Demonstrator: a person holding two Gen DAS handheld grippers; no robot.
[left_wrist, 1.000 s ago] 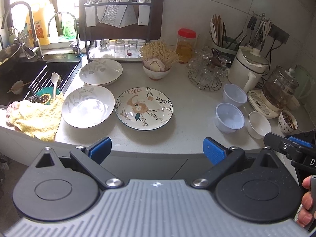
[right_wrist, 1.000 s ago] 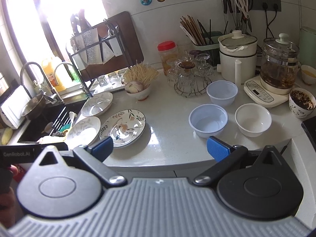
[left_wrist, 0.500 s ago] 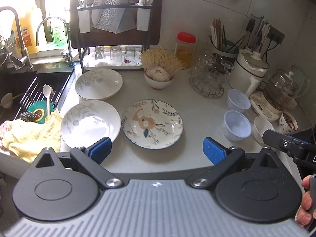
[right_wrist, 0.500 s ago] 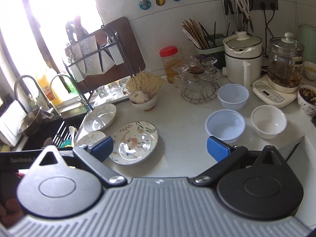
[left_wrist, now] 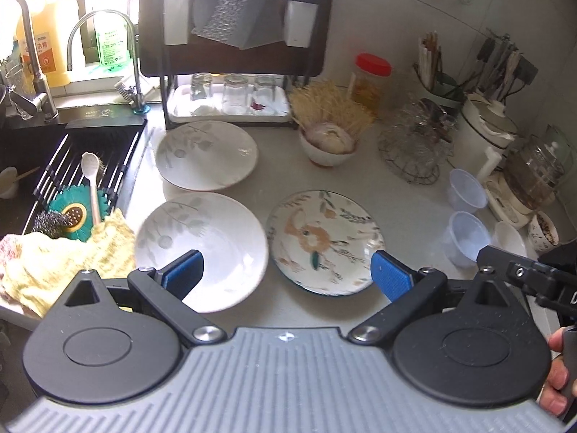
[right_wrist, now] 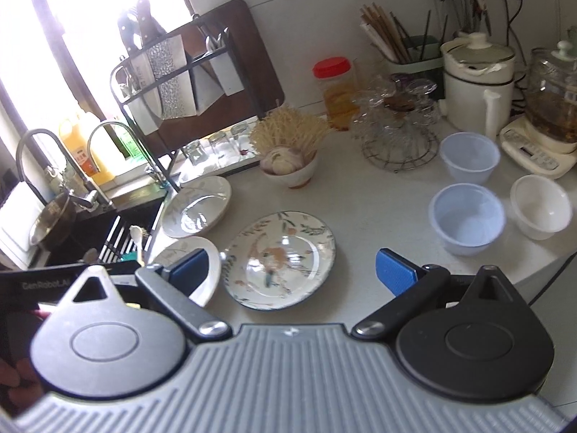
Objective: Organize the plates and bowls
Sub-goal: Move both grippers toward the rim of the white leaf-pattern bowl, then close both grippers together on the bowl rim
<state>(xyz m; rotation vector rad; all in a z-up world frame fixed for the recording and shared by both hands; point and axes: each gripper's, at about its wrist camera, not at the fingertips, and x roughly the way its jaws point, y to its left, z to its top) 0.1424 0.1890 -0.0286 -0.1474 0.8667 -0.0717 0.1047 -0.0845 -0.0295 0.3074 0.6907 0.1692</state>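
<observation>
Left gripper (left_wrist: 286, 276): black arms, blue ribbed pads, jaws spread wide, empty, above the near counter edge. Right gripper (right_wrist: 292, 270): same build, jaws likewise apart, holding nothing.

Counter (left_wrist: 407, 198): pale, smooth stone.

Plates, glossy ceramic, round, shallow, all near the sink:
- floral plate (left_wrist: 324, 241), orange and green motif, dark rim;
- near white plate (left_wrist: 216, 241), faint grey leaf print, just left of it;
- far white plate (left_wrist: 207, 155), same print, behind.

Bowls, at the counter's right:
- two translucent bluish plastic bowls (right_wrist: 467, 218), (right_wrist: 468, 157);
- one white bowl (right_wrist: 541, 207).

Left view only: yellow knitted cloth (left_wrist: 61, 259), sink rack (left_wrist: 90, 158) with a white spoon. Right view only: full bowl interiors, unobstructed.
</observation>
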